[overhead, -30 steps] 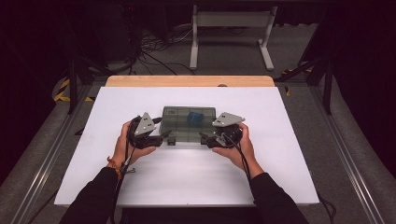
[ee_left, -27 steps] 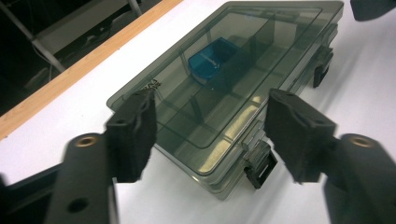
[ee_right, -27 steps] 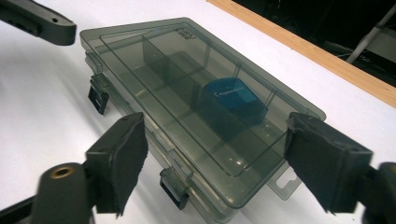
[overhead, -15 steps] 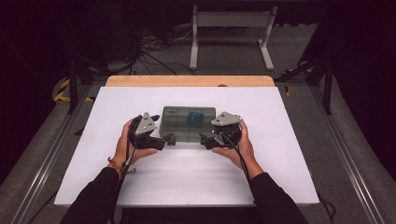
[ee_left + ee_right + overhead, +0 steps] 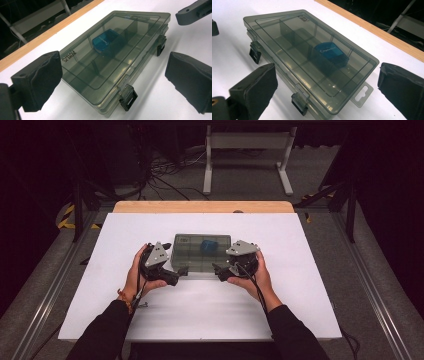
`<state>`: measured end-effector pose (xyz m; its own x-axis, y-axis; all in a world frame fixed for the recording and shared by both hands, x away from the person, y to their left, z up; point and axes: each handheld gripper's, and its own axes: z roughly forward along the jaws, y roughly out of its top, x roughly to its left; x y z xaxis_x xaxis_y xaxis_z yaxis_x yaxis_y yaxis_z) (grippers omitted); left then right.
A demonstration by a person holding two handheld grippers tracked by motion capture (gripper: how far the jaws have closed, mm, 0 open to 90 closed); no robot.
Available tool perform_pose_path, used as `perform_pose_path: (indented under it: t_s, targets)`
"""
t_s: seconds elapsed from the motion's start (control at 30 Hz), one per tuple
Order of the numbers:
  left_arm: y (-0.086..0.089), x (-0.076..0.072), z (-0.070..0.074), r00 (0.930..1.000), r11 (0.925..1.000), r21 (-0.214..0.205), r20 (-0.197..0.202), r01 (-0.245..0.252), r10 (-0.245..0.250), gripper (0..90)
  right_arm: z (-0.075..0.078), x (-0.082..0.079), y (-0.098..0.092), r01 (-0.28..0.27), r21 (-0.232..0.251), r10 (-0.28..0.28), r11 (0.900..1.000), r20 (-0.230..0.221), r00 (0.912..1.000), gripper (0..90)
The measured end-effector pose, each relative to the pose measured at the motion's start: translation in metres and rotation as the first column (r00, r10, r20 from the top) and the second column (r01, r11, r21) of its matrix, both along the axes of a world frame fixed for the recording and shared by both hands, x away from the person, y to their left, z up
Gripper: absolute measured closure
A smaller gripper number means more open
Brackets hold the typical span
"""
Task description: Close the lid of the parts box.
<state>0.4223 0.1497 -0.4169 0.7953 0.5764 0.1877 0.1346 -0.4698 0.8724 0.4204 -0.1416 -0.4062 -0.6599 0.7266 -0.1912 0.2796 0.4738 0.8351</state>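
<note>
- A smoky clear compartment box [image 5: 201,253] is lying flat and closed on the white table [image 5: 300,285], with a blue item [image 5: 208,245] sitting inside it.
- The left tool [image 5: 182,270] is hovering at the box's near left corner, its jaws having just been opening, now spread with nothing between them.
- The right tool [image 5: 216,268] is sitting at the near right corner, likewise just opened wide, pinching nothing.
- Both front latches [image 5: 128,97] are lying just ahead of the pads.

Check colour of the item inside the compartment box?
Blue: the small blue item sits inside the smoky grey translucent compartment box. Best seen in the left gripper view.
</note>
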Motion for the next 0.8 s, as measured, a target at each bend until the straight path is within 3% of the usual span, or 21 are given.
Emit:
perform_pose_path:
  t_s: [0.13, 0.2, 0.8]
  targets:
    - [0.0, -0.001, 0.001, 1.0, 1.0, -0.007, -0.001, 0.003, -0.003, 2.1, 0.0, 0.0, 0.0, -0.005, -0.004, 0.005, 1.0, -0.001, 1.0, 4.1]
    - [0.0, -0.001, 0.001, 1.0, 1.0, 0.001, 0.005, 0.002, -0.002, 2.5, 0.001, -0.001, 0.002, -0.007, -0.026, 0.007, 0.9996, 0.009, 0.9999, 5.5]
    - [0.006, -0.014, 0.011, 0.9989, 0.9992, 0.034, 0.041, 0.022, -0.023, 4.4, 0.009, -0.013, 0.004, -0.025, -0.052, 0.029, 0.9983, 0.073, 0.9969, 7.0]
